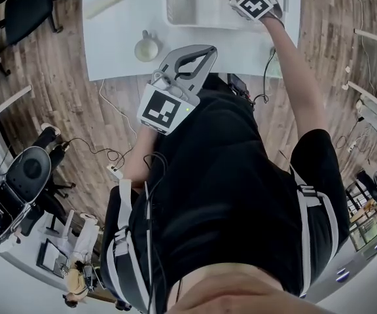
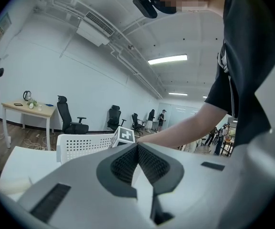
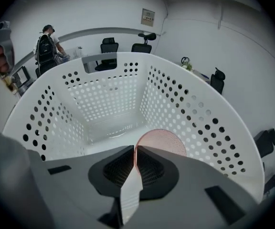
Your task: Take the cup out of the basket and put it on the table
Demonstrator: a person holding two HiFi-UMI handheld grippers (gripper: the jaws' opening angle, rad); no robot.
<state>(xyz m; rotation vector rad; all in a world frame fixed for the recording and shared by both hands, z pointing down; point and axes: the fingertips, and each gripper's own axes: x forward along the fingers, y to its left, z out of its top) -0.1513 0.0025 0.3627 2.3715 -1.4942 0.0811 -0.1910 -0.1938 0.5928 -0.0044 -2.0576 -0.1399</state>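
Observation:
A pink cup (image 3: 162, 141) sits inside the white perforated basket (image 3: 104, 94), close to its right wall. My right gripper (image 3: 134, 157) reaches steeply down into the basket and is shut on the cup's near rim, a thin edge pinched between the pads. In the head view the basket (image 1: 179, 5) stands at the far middle of the white table (image 1: 116, 51), and the right gripper's marker cube (image 1: 254, 2) is over its right side. My left gripper (image 2: 137, 151) is shut and empty, held about level at the table's near edge (image 1: 205, 50).
A pale green mug (image 1: 146, 47) stands on the table left of the basket, and a light cylinder (image 1: 105, 2) lies further back left. An office chair (image 1: 25, 12) is left of the table. Cables and a dark machine (image 1: 18, 188) are on the wooden floor.

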